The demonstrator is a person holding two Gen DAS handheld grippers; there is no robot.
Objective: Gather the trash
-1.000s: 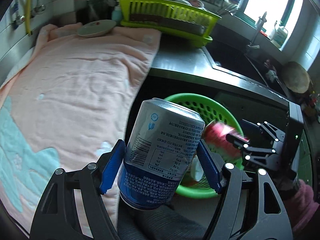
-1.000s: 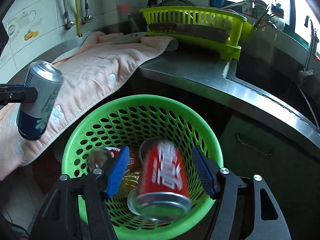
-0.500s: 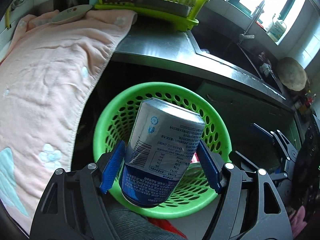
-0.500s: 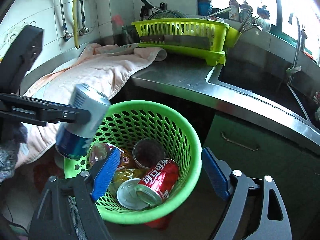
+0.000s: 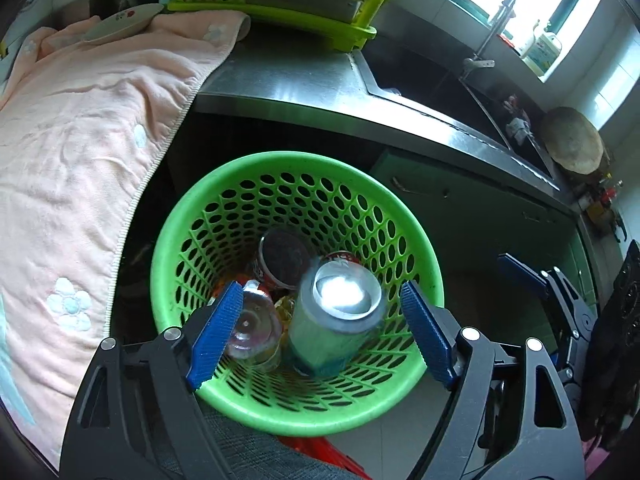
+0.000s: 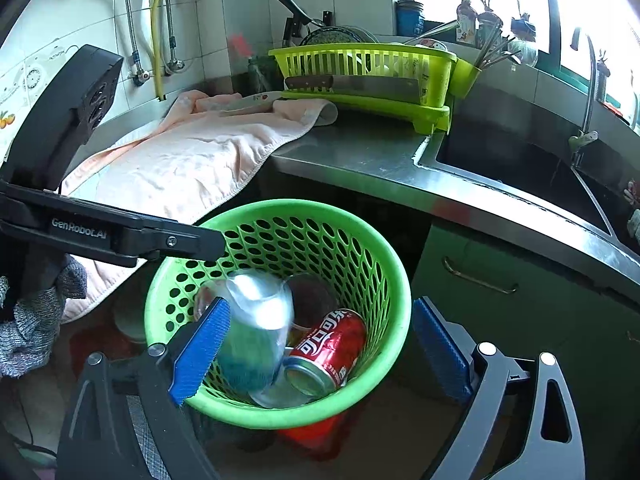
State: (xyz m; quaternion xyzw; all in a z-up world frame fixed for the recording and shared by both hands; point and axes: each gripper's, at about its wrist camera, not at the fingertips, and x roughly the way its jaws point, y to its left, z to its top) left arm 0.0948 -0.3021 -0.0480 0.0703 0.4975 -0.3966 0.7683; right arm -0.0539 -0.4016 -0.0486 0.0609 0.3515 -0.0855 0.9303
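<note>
Left wrist view: left gripper (image 5: 320, 334) jaws opening, blue pads clear of silver can (image 5: 336, 316); can blurred, apparently dropping inside green basket (image 5: 168, 248), nothing gripped. Right gripper (image 6: 320, 354) jaws also opening, nothing held between them. Red can (image 6: 332, 350) lies in basket bottom among other trash. Step judged: release of can, nearly done. Next move judged: both grippers to be lifted clear of basket rim. Counter edge (image 6: 460, 196) overhangs behind basket; open room toward viewer side.
</note>
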